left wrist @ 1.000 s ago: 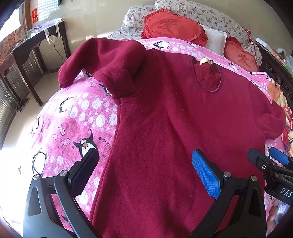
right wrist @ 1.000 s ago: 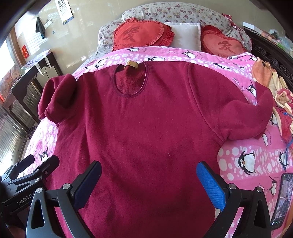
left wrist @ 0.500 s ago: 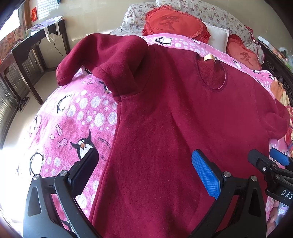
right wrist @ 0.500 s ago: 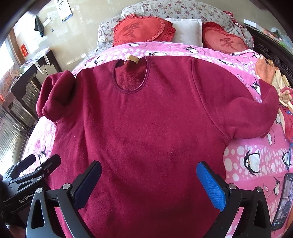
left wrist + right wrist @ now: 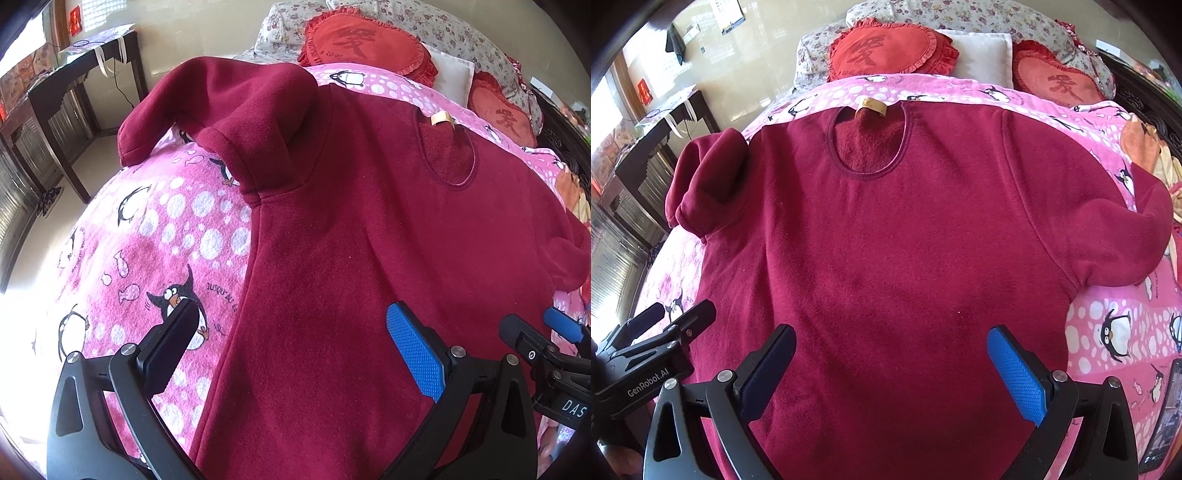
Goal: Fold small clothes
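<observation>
A dark red fleece sweatshirt (image 5: 905,240) lies flat and face up on a pink penguin blanket (image 5: 147,258), neck hole towards the pillows. Its left sleeve (image 5: 229,110) is bunched up near the bed's left edge; its right sleeve (image 5: 1123,236) is folded in at the right. My left gripper (image 5: 291,332) is open and empty above the shirt's lower left side seam. My right gripper (image 5: 894,354) is open and empty above the lower middle of the shirt. Each gripper shows at the edge of the other's view.
Two red heart cushions (image 5: 894,48) and a white pillow (image 5: 979,51) lie at the head of the bed. A dark wooden side table (image 5: 74,81) stands left of the bed. A phone (image 5: 1160,417) lies on the blanket at the lower right. Loose clothes (image 5: 1145,147) lie at the right edge.
Both grippers have moved forward over the shirt towards the pillows, so the shirt looks closer. Both stay open and empty. The shirt has not moved.
</observation>
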